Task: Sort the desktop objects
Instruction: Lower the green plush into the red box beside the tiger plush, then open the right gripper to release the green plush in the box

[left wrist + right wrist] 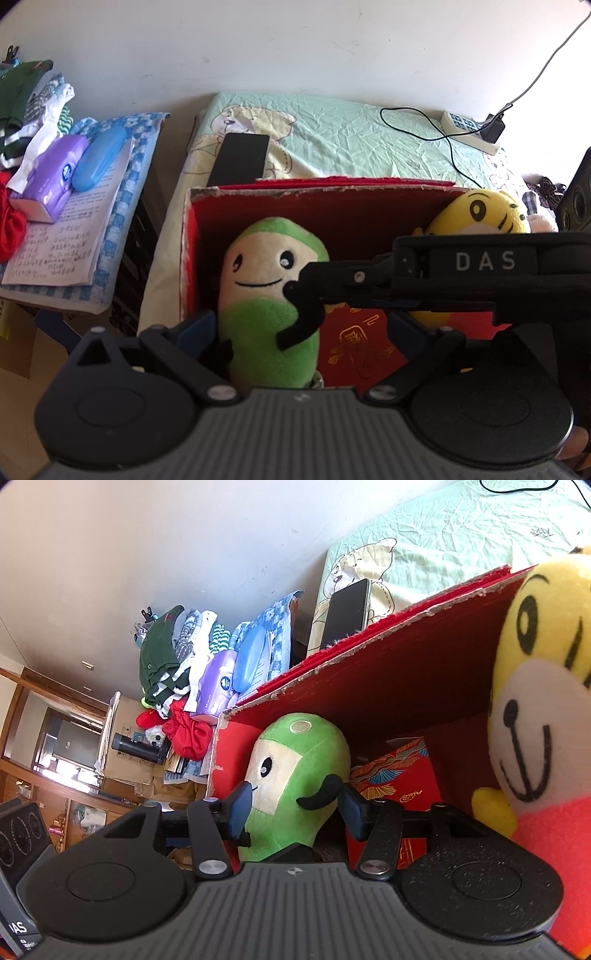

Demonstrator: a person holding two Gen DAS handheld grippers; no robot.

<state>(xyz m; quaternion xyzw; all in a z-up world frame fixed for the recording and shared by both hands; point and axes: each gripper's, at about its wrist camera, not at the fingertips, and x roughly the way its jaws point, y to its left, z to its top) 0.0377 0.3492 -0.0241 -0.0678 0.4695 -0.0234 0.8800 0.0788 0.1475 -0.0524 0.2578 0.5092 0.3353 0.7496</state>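
A green and white plush toy point(266, 295) stands upright at the left end of a red cardboard box point(332, 210). Seen from the right wrist, my right gripper point(295, 808) is shut on the green plush toy point(295, 753), one blue pad point(240, 808) pressed against each side. In the left wrist view the right gripper point(306, 302) reaches in from the right onto the toy. My left gripper point(299, 325) is open at the box's near edge, its fingers wide apart on either side of the toy. A yellow plush toy point(480, 214) leans in the box's right end.
A red envelope point(354, 343) with gold print lies on the box floor. Behind the box, a black phone point(240, 158) and a white power strip point(469, 131) lie on a mint sheet. At left are a purple tissue pack point(55, 177), a blue case point(98, 158) and piled clothes.
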